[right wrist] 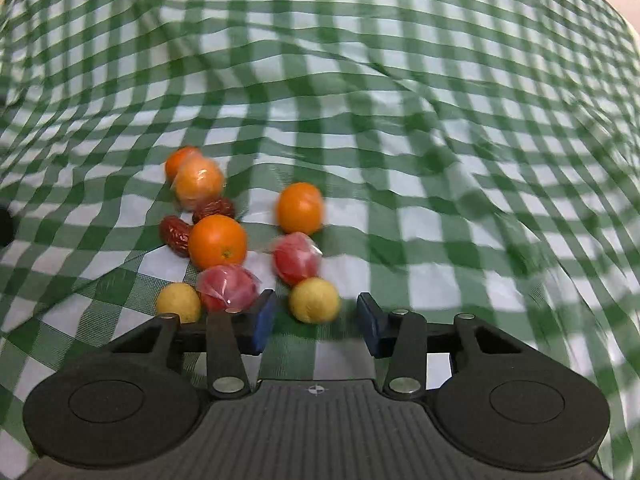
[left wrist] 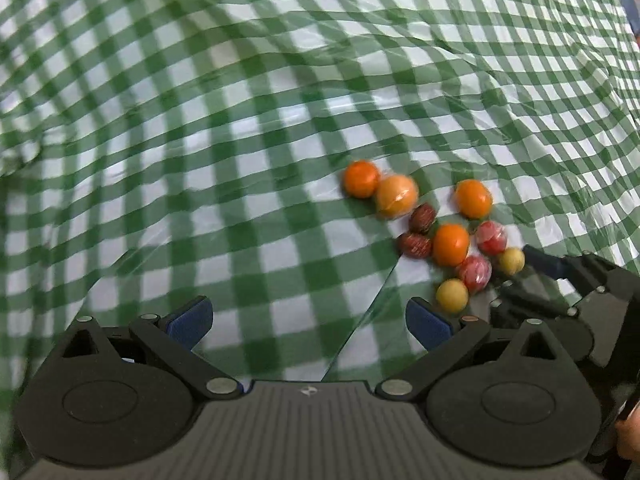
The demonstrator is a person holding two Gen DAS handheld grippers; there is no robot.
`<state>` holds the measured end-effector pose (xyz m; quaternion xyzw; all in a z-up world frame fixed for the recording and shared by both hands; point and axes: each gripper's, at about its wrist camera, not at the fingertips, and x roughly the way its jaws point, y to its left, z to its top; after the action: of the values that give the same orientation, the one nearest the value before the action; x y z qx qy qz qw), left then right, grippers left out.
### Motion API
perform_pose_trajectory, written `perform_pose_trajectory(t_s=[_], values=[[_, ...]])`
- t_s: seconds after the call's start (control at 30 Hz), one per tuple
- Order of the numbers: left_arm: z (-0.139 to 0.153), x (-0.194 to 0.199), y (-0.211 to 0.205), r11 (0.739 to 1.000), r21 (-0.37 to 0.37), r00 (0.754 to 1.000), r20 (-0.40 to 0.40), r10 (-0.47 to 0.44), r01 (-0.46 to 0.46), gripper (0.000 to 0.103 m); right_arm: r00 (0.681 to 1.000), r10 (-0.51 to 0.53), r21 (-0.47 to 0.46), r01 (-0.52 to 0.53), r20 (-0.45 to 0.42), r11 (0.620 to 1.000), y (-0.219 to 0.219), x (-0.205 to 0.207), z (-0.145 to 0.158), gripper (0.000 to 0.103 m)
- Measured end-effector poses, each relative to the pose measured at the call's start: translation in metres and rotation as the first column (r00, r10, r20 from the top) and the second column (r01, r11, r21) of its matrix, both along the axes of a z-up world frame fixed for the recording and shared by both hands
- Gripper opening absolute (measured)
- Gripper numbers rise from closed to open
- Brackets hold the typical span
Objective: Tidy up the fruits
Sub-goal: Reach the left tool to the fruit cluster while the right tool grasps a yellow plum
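1. The fruits lie in one loose cluster on the surface (right wrist: 440,220), which is covered by a wrinkled green-and-white checked cloth. In the right wrist view they sit left of centre, just beyond the right tool (right wrist: 316,322).
2. Nearest that tool is a small yellow fruit (right wrist: 315,300), round and probably firm and light. It would likely roll if nudged, so a hold across its widest part seems best.
3. Two red fruits (right wrist: 295,258) are wrapped in clear film. Judging by the shine, the film may slip under the pads, and it crinkles loosely at the edges.
4. The oranges (right wrist: 218,242) are larger and look firm, needing a wider spread. The wrinkled dark red dates (right wrist: 175,235) are small and probably soft, so a light squeeze.
5. The right tool stands partly apart, clamped on nothing. The yellow fruit lies just beyond the gap, nearer the left pad, and I cannot tell whether it touches.
6. The left tool (left wrist: 310,322) is spread wide and empty over bare cloth, with the cluster to its right.
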<state>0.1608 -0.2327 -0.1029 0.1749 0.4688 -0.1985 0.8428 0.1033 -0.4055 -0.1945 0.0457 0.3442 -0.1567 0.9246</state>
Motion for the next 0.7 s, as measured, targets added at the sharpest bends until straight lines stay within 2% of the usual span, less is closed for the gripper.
perform_pose_trajectory(t_s=[0.07,0.1,0.17,0.23,0.3,0.4,0.53,0.67,0.7], values=[[-0.009,0.010,-0.013,1.000,-0.009,1.000,-0.004,-0.018,0.018,0.103,1.000,-0.022,0.040,0.021,0.021,0.999,-0.009,-0.002,0.000,0.028],[-0.014,0.014,-0.018,1.000,-0.014,1.000,-0.004,-0.028,0.028,0.102,0.999,-0.037,0.063,0.035,0.029,0.997,-0.014,-0.004,-0.001,0.028],[-0.025,0.022,-0.031,0.998,-0.014,0.998,-0.009,-0.069,0.069,0.093,0.997,-0.064,0.092,0.060,0.039,0.994,-0.020,-0.009,-0.001,0.028],[-0.037,0.029,-0.045,0.987,0.012,0.987,-0.019,-0.159,0.159,0.080,0.997,-0.068,0.110,0.063,0.042,0.992,-0.021,-0.007,-0.002,0.028],[-0.047,0.031,-0.056,0.966,0.036,0.967,-0.022,-0.254,0.255,0.075,0.996,-0.079,0.120,0.073,0.048,0.990,-0.026,-0.005,-0.003,0.028],[-0.057,0.031,-0.070,0.917,0.067,0.919,-0.021,-0.393,0.393,0.066,0.992,-0.114,0.149,0.105,0.054,0.983,-0.036,-0.006,-0.001,0.028],[-0.066,0.031,-0.086,0.865,0.064,0.868,-0.033,-0.496,0.497,0.059,0.988,-0.146,0.164,0.134,0.059,0.977,-0.022,-0.017,0.009,0.028],[-0.073,0.033,-0.091,0.856,0.042,0.856,-0.051,-0.514,0.516,0.055,0.986,-0.153,0.175,0.140,0.065,0.975,-0.023,-0.019,0.010,0.028],[-0.073,0.035,-0.090,0.852,0.022,0.851,-0.063,-0.522,0.524,0.041,0.986,-0.155,0.177,0.141,0.067,0.974,-0.024,-0.019,0.010,0.028]])
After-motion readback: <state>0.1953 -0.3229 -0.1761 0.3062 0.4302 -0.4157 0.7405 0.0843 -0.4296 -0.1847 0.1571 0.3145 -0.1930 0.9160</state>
